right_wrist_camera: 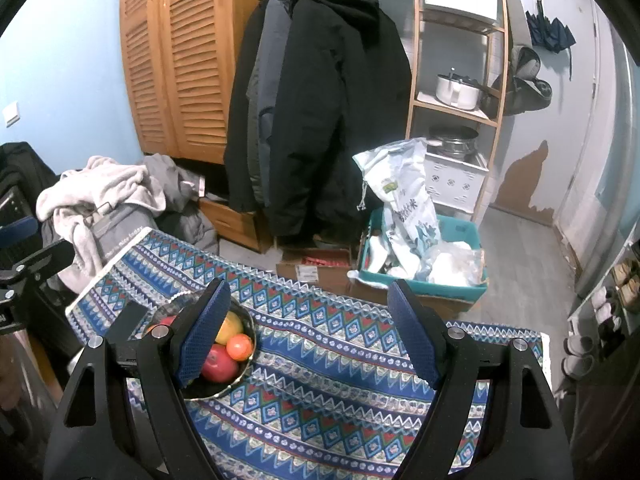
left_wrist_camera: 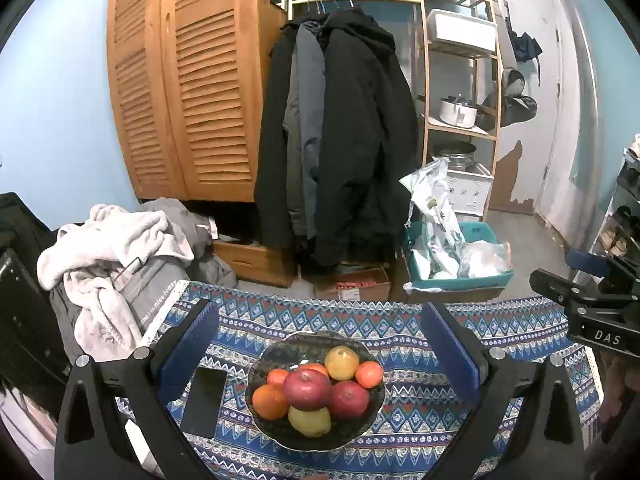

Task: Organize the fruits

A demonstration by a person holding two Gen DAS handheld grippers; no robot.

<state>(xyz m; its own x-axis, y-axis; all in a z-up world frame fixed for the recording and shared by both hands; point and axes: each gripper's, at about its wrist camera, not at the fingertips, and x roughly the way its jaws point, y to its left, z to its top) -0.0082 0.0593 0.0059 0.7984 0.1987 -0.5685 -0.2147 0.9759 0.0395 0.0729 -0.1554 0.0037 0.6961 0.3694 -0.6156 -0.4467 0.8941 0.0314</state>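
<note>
A dark bowl (left_wrist_camera: 276, 432) full of fruit sits on the blue patterned tablecloth (left_wrist_camera: 420, 412). It holds two red apples (left_wrist_camera: 308, 389), several oranges (left_wrist_camera: 269, 401) and two yellow fruits (left_wrist_camera: 341, 362). My left gripper (left_wrist_camera: 320, 344) is open and empty, hovering above the bowl, which shows between its blue pads. In the right wrist view the bowl (right_wrist_camera: 236, 376) lies at the left, partly hidden behind the left pad. My right gripper (right_wrist_camera: 308, 328) is open and empty over bare cloth (right_wrist_camera: 332, 380) right of the bowl. The right gripper also shows in the left wrist view (left_wrist_camera: 592, 304).
A black phone (left_wrist_camera: 204, 400) lies on the cloth left of the bowl. A heap of clothes (left_wrist_camera: 116, 256) sits past the table's left corner. Beyond the table stand hanging coats (left_wrist_camera: 340, 132), cardboard boxes (left_wrist_camera: 352, 284), a teal bin (left_wrist_camera: 460, 276) and a wooden shelf (left_wrist_camera: 460, 80).
</note>
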